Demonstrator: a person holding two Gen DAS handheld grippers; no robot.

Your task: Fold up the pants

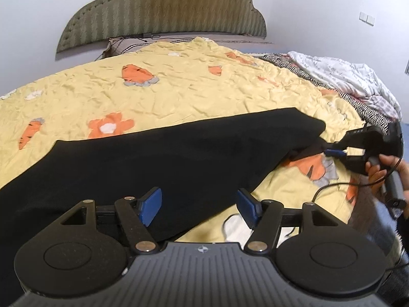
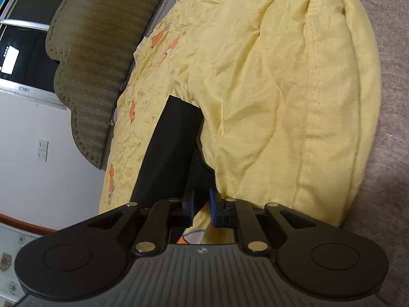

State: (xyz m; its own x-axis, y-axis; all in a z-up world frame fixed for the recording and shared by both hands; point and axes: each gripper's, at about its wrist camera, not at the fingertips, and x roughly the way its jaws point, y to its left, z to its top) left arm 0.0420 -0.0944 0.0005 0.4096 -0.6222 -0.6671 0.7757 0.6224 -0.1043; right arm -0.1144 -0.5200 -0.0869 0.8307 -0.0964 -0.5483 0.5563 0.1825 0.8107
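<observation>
Hiding R gripper (image 2: 203, 206) fingertips: black pants (image 1: 153, 158); grip unclear.

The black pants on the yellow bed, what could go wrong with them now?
The left hand-held gripper is open with nothing between its blue pads, so that end of the black pants lies loose and could slide out of line. The right hand-held gripper is nearly closed at the far corner; a tug there might undo the fold. The crumpled yellow quilt could also wrinkle the pants.
</observation>
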